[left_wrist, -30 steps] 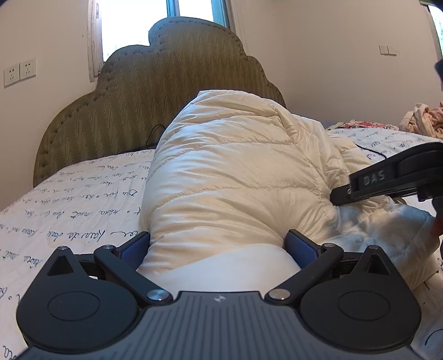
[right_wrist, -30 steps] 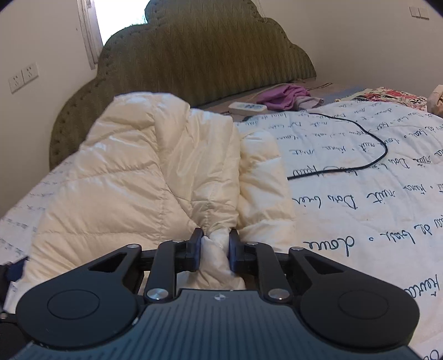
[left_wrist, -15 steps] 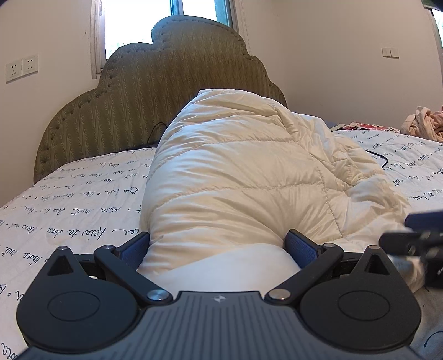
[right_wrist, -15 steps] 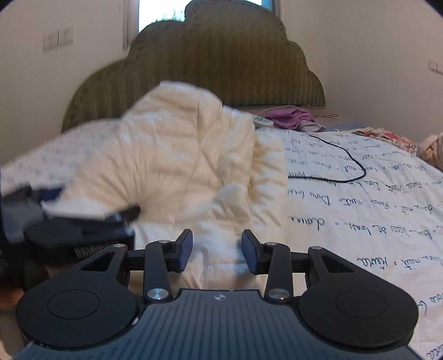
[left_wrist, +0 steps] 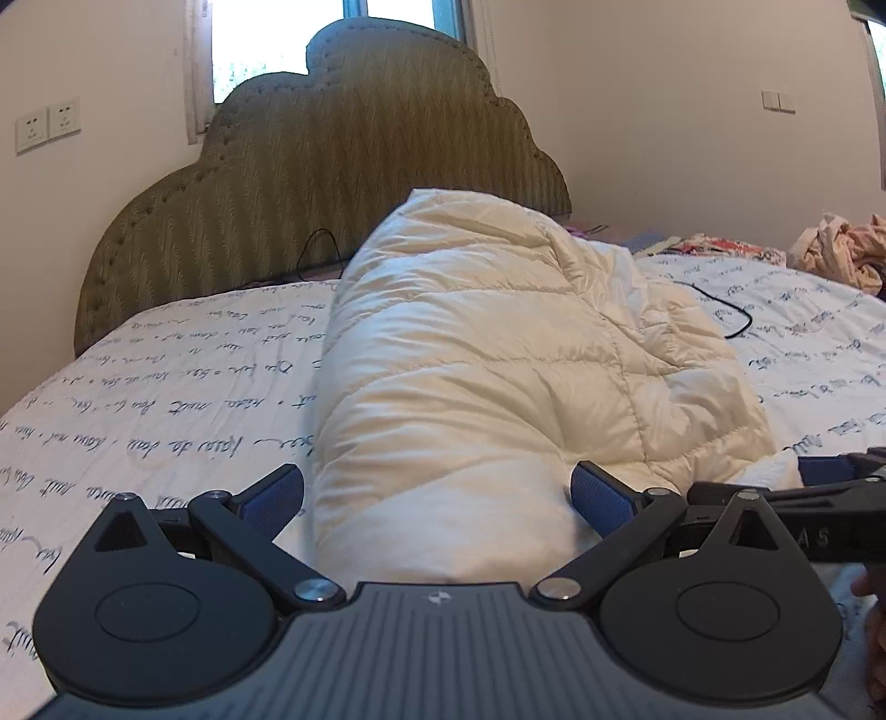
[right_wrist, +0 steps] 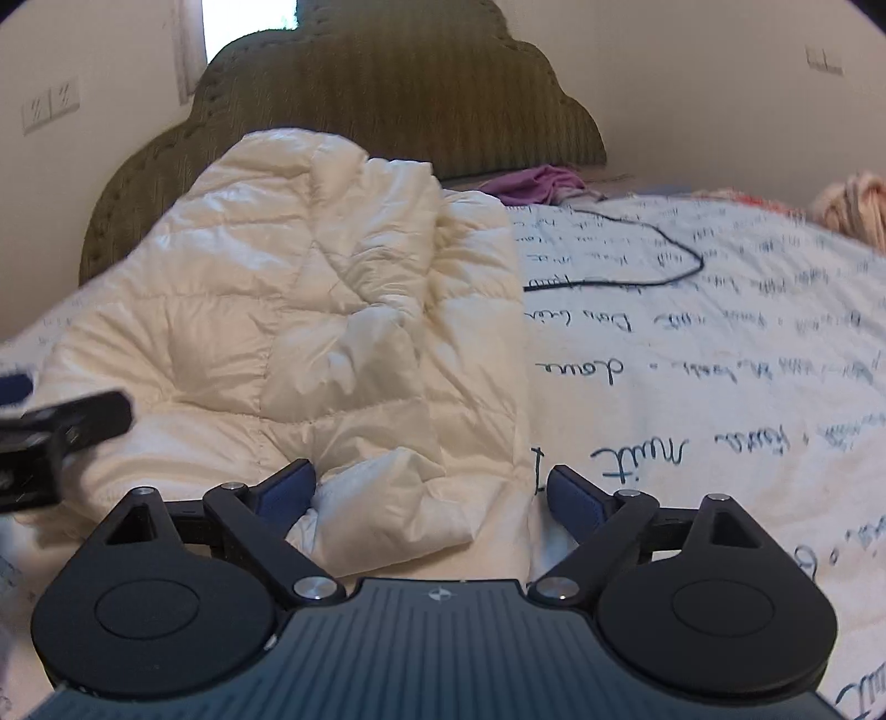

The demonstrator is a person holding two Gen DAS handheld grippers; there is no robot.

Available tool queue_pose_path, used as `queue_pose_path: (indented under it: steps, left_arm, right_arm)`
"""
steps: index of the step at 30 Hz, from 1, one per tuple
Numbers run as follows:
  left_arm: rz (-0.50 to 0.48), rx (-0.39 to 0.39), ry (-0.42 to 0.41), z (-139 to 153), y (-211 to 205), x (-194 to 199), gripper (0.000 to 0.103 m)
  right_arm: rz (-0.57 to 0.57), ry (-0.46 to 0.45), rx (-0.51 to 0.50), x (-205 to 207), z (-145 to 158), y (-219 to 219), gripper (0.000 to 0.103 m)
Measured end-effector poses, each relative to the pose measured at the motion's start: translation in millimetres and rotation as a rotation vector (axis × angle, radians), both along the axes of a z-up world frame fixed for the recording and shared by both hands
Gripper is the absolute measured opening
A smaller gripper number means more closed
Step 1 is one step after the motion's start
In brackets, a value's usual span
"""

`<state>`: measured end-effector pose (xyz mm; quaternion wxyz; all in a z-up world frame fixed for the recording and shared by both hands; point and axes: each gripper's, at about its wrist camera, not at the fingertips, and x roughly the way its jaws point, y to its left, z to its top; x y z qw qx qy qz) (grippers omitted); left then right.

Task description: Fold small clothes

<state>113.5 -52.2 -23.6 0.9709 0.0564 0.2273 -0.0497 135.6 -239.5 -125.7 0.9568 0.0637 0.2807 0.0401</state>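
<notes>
**Jacket let go, ready for the next fold**

Between my left tongs (left_wrist: 437,493) sits the cream puffer jacket (left_wrist: 498,354) on the bed (left_wrist: 166,399); they stand wide, the left pad clear of it. My right tongs (right_wrist: 432,487) have just been opening over its hem, gripping nothing, probably so the fold settles.

Olive scalloped headboard (left_wrist: 332,183) under a bright window (left_wrist: 266,50), cream walls.

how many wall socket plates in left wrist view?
2: both socket plates sit side by side on the wall left of the headboard, one outer, one inner. Others may be hidden.
</notes>
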Motion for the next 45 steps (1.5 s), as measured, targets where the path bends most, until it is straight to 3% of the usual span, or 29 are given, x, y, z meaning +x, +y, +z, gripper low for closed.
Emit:
queue_pose_path:
  steps: [11, 12, 15, 19, 24, 31, 45]
  left_arm:
    - [-0.003, 0.002, 0.054, -2, -3, -29, 0.103]
    - [-0.005, 0.004, 0.061, -3, -3, -32, 0.103]
    - [-0.005, -0.003, 0.091, -7, -3, -35, 0.103]
    - [0.004, -0.013, 0.117, -12, -2, -41, 0.103]
    - [0.015, 0.001, 0.134, -18, 1, -48, 0.103]
    - [0.032, -0.016, 0.175, -26, 12, -56, 0.103]
    - [0.043, -0.015, 0.204, -33, 17, -74, 0.103]
  right_arm:
    - [0.003, -0.053, -0.09, -38, 18, 5, 0.097]
    - [0.028, -0.042, -0.085, -42, 20, 5, 0.101]
    - [0.087, 0.02, -0.071, -52, 23, 8, 0.102]
    - [0.075, 0.057, -0.094, -63, 24, 18, 0.102]
    - [0.062, 0.107, -0.045, -71, 19, 21, 0.102]
    - [0.035, 0.14, -0.06, -77, 3, 27, 0.103]
    - [0.022, 0.121, -0.093, -88, -3, 27, 0.103]
